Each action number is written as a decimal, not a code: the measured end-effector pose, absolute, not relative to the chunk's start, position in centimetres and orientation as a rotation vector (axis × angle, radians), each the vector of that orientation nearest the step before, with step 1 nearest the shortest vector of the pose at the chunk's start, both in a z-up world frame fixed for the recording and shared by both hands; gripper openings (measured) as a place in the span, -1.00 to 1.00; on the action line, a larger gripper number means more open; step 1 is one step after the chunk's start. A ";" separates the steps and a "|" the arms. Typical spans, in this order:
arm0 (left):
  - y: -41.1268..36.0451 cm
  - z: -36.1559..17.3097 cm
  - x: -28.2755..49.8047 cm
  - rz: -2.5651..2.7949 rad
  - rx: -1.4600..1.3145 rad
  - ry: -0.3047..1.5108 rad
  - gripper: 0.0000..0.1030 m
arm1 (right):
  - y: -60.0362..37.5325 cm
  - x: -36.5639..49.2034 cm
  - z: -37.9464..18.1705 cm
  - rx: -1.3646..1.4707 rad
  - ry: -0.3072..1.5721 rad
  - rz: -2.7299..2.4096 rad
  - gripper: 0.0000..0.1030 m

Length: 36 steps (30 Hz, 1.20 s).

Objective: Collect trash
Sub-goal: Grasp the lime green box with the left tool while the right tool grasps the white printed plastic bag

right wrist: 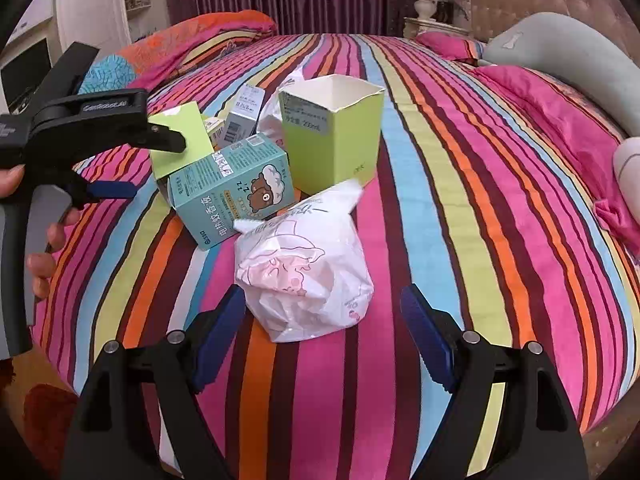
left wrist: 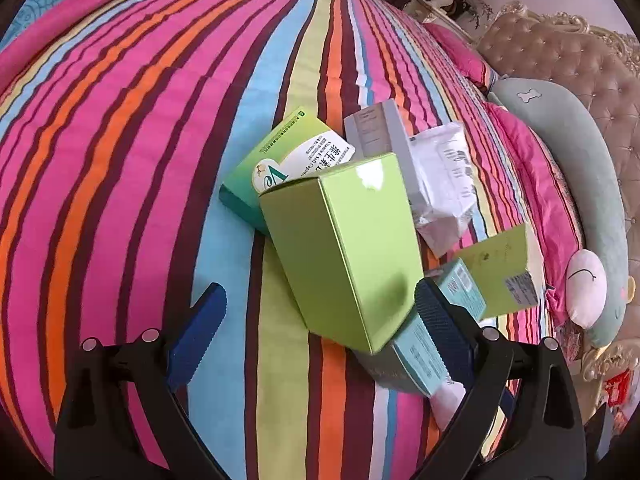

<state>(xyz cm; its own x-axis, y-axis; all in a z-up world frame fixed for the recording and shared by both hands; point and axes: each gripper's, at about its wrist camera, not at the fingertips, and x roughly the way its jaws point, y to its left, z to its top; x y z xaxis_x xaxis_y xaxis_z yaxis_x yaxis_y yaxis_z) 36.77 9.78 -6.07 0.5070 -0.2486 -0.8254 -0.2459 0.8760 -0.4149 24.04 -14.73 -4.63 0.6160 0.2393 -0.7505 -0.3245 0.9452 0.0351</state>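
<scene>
Spreading across the striped bedspread, the trash sits in one loose pile near mid-frame in both views. In the right wrist view, the left gripper enters from the far left edge, held by a hand, its jaws apart around the flap of a lime box. Just right of it lies a teal box with a bear print, then a tall open-topped green box standing upright. Below centre, a crumpled white plastic bag rests between the spread fingers of the right gripper, untouched. In the left wrist view, a lime box fills the centre between wide-open jaws.
</scene>
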 end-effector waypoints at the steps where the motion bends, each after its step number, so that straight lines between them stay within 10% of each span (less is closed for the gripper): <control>1: 9.8 -6.3 37.1 0.000 -0.531 1.057 0.79 | -14.7 24.1 -4.7 -0.107 0.848 0.328 0.48; 9: 9.0 -6.7 38.4 0.004 -0.548 1.059 0.79 | -13.8 24.2 -4.3 -0.126 0.824 0.375 0.48; 11: 8.8 -6.8 38.7 0.008 -0.562 1.067 0.79 | -13.3 23.8 -4.1 -0.172 0.793 0.366 0.83; 15: 8.5 -7.2 39.0 0.010 -0.588 1.073 0.75 | -12.8 24.6 -4.8 -0.196 0.796 0.339 0.84; 19: 7.9 -7.2 39.3 -0.055 -0.653 1.053 0.06 | -12.9 26.3 -6.0 -0.166 0.840 0.319 0.83; 23: 6.8 -6.7 39.7 -0.037 -0.616 1.050 -0.04 | -12.7 26.8 -7.0 -0.174 0.872 0.334 0.32; 36: 6.8 -2.9 35.0 -0.005 -0.456 0.947 -0.05 | -13.9 24.1 -4.6 -0.109 0.843 0.358 0.30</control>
<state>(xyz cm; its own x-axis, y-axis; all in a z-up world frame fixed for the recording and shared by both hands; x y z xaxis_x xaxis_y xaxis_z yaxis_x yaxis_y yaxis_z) 34.98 6.83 -2.87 0.5912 -0.2013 -0.7810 -0.1924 0.9052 -0.3790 24.10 -13.90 -4.57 0.6094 0.2659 -0.7469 -0.3519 0.9349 0.0458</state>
